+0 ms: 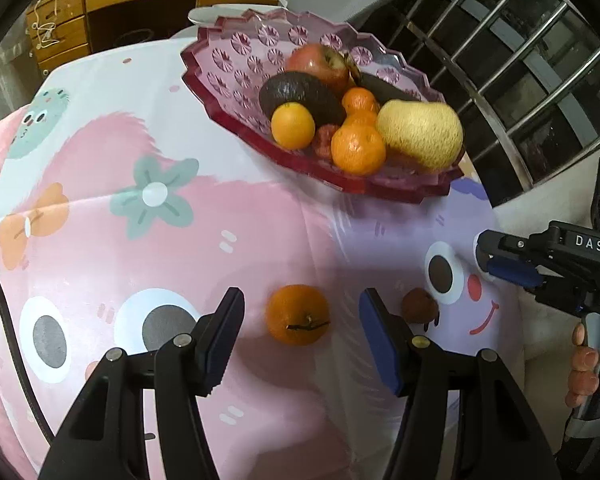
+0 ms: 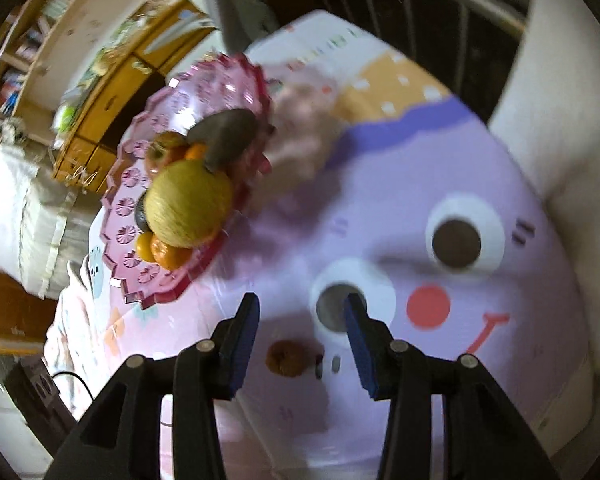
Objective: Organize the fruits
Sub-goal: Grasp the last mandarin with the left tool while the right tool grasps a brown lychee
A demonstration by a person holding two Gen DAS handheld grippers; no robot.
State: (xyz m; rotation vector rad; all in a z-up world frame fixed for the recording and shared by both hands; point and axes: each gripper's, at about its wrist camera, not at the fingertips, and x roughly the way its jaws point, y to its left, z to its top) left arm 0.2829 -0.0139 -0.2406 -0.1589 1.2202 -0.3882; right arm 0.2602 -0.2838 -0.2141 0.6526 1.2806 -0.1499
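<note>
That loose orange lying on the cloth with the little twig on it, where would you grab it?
Judging by its shape, across the round middle of the orange, coming from above. The left gripper already straddles it, open, fingers on either side, clear of the twig that faces the camera.

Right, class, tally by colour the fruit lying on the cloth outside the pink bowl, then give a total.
Orange fruit: 1
Brown fruit: 1
Total: 2
</note>
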